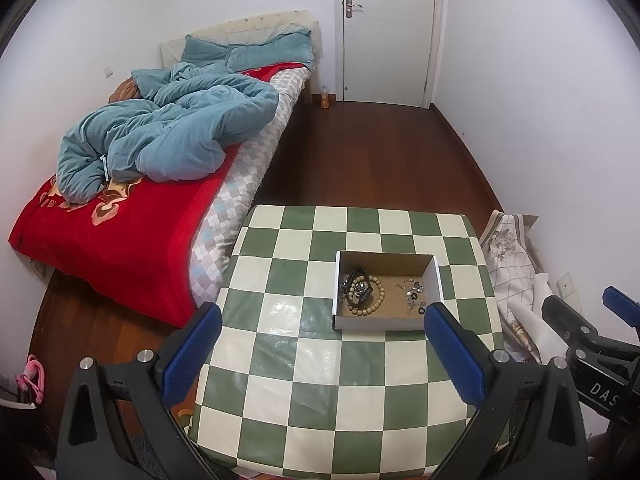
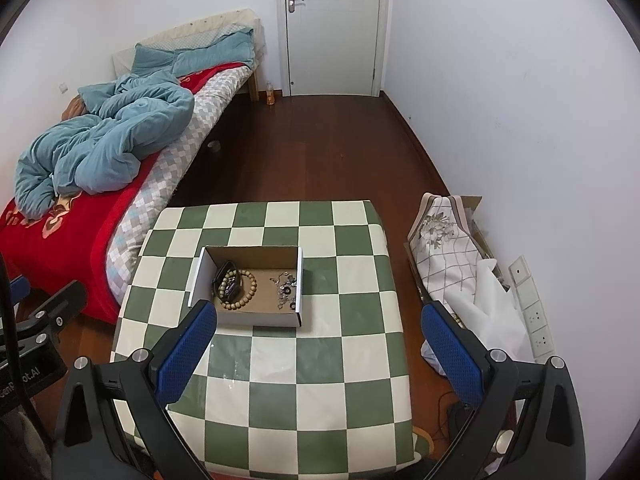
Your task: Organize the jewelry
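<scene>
A shallow open cardboard box (image 1: 437, 280) (image 2: 196, 280) sits on the green-and-white checkered table (image 1: 304, 380) (image 2: 320, 360). Inside it on the left lie a wooden bead bracelet (image 1: 378, 294) (image 2: 248, 292) and a black band (image 1: 356, 276) (image 2: 222, 276). On its right lies a heap of small silver pieces (image 1: 412, 294) (image 2: 286, 290). My left gripper (image 1: 323, 315) hangs open above the table, just short of the box, with nothing between its blue pads. My right gripper (image 2: 319, 315) is open too, high over the table's right side, and holds nothing.
A bed (image 1: 120, 232) with a red blanket and a teal duvet stands left of the table. Dark wooden floor (image 1: 380, 152) runs to a closed white door (image 1: 388, 28). A floral cloth bundle (image 2: 444, 252) and wall sockets (image 2: 536, 320) are at the right.
</scene>
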A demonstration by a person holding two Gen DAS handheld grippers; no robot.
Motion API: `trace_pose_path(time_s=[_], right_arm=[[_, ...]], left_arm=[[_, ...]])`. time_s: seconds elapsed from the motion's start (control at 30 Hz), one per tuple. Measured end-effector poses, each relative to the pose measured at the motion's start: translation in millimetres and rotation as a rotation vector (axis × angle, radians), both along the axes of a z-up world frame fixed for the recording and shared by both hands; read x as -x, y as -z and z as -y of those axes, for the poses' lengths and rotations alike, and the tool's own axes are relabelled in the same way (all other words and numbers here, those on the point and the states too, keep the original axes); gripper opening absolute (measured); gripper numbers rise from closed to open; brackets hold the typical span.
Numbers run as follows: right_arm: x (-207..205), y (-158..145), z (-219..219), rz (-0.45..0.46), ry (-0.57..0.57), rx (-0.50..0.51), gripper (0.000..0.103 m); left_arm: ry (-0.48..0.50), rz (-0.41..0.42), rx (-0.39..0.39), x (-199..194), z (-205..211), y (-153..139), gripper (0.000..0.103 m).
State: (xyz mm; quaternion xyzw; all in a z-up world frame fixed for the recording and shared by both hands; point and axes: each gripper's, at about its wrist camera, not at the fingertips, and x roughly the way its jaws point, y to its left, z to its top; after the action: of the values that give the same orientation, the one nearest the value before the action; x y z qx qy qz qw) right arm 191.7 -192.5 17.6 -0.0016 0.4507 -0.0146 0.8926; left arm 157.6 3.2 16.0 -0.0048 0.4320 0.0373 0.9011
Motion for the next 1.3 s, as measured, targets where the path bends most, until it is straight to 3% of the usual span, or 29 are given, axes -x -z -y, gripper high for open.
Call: trace_pose_path(time_s=[1.3], right_arm=[[9.0,-7.1,-0.2,0.001,-0.010,0.008,0.103]], left_arm=[[-0.007,0.004,-0.008,10.1,-5.1,0.2,0.103]])
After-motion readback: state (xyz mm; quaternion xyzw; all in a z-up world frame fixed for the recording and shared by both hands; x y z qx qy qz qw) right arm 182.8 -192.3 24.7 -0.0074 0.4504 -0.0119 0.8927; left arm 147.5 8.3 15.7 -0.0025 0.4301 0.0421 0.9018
